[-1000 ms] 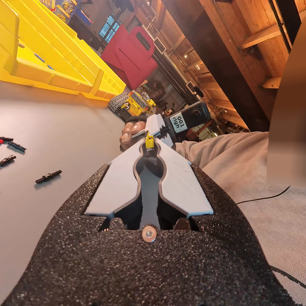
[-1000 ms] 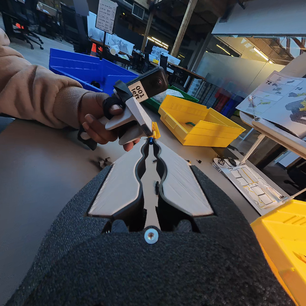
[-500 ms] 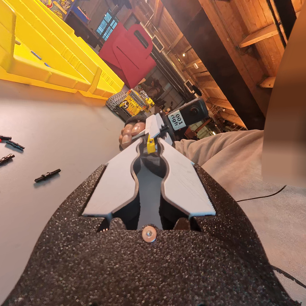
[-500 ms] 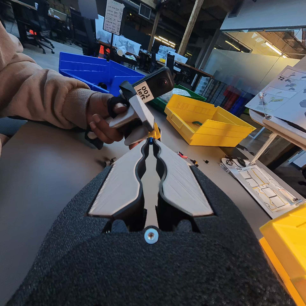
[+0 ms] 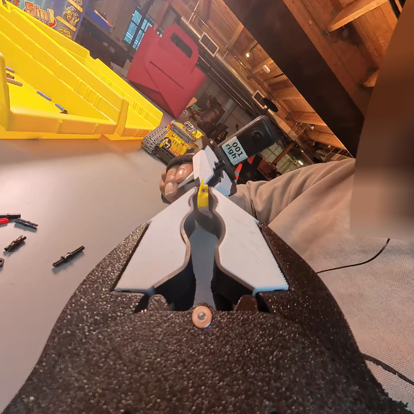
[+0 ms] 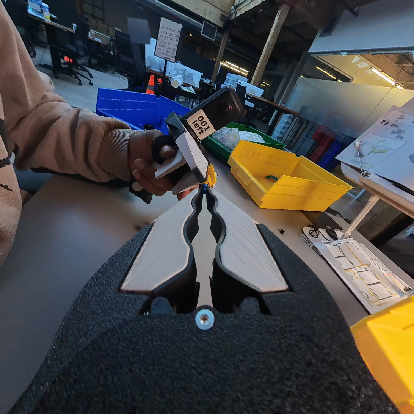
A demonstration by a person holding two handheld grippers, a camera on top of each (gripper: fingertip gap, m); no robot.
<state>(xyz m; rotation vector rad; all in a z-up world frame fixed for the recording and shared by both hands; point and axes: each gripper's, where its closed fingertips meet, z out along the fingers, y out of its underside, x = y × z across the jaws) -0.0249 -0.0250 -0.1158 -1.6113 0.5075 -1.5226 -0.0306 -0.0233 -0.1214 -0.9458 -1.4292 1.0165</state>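
Note:
My left gripper [image 5: 202, 193] is shut on a small yellow toy-brick piece [image 5: 202, 197], held above the grey table [image 5: 78, 190]. My right gripper [image 6: 204, 187] is shut on a small blue pin [image 6: 203, 186], whose tip meets the yellow piece [image 6: 211, 175]. The two grippers face each other tip to tip. The right gripper shows in the left wrist view [image 5: 207, 172] with a hand around it. The left gripper shows in the right wrist view [image 6: 192, 156], held by a hand in a tan sleeve.
Black pins [image 5: 68, 256] and a red one [image 5: 4, 220] lie on the table at left. Yellow bins [image 5: 67, 100], [image 6: 284, 177], a yellow model vehicle [image 5: 177, 140], blue [image 6: 134, 107] and green [image 6: 235, 139] bins, an instruction sheet [image 6: 360, 268] and a booklet stand [image 6: 385, 143] surround the work area. Only a small space, under 4 cm, lies between the two pairs of fingers.
Both grippers stay shut and tip to tip. Both have risen and tilted a little together; the blue pin stays against the yellow piece.

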